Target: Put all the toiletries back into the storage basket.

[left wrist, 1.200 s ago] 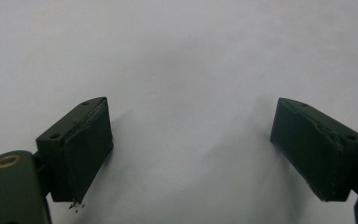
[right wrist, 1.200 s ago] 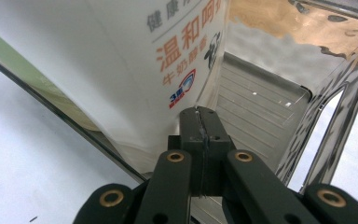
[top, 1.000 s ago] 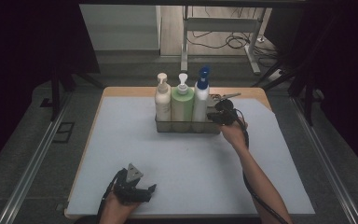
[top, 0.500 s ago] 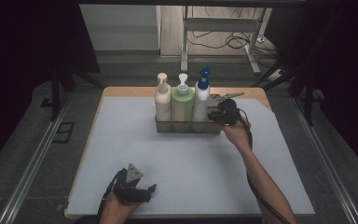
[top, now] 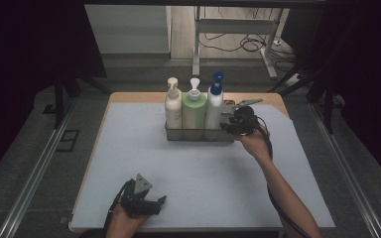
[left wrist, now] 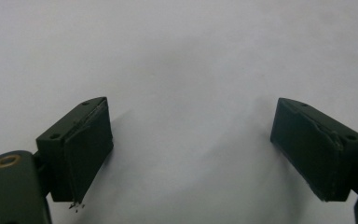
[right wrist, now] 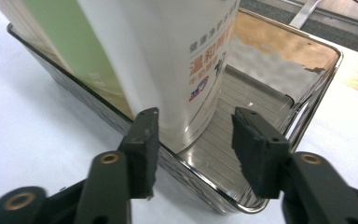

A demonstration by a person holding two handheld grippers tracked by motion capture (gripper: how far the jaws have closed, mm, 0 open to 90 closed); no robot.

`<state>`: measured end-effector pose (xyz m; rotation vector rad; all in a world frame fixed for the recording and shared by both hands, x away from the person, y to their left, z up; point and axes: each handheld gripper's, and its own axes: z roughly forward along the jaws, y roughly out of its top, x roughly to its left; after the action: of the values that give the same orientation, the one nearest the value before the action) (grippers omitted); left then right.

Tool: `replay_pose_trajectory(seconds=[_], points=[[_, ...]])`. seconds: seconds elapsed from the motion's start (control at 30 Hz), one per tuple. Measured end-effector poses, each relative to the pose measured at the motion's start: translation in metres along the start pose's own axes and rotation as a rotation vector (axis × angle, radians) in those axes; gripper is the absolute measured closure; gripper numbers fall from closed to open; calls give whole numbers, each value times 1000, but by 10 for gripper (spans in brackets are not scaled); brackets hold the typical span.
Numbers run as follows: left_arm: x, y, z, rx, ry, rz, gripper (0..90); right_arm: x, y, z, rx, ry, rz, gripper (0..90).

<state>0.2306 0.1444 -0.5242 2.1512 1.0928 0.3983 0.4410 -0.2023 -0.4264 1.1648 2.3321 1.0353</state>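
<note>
Hovering at the tray (right wrist: pixel 303 112) by the white bottle (right wrist: pixel 168 60), the right gripper (right wrist: pixel 193 140) has just been opening, nothing clamped; left gripper (left wrist: pixel 191 154) gapes wide.

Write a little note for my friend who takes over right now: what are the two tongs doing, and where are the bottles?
Left tongs: open, holding nothing, low over the white mat near its front edge.
Right tongs: jaws have just been opening, nothing clamped; they sit at the right end of the metal tray.
Cream bottle, green bottle and white bottle with blue pump stand upright in a row in the tray.
Done: three bottles seated.
Left: probably just drawing the right tongs back.
</note>
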Motion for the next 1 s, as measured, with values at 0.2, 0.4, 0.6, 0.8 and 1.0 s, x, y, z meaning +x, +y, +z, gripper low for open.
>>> replay_pose_trajectory(seconds=[0.2,0.4,0.6,0.8,1.0], points=[[0,0,0,0,0,0,124,3,-2,-5,3,8,-17,397],[0,0,0,0,1,0,124,7,-4,-10,0,6,-33,333],[0,0,0,0,0,0,124,10,-8,-13,-2,10,-50,288],[0,0,0,-1,-1,-1,124,13,-13,-18,-7,36,-73,245],[0,0,0,-1,0,-2,124,17,-17,-23,-13,62,-106,190]])
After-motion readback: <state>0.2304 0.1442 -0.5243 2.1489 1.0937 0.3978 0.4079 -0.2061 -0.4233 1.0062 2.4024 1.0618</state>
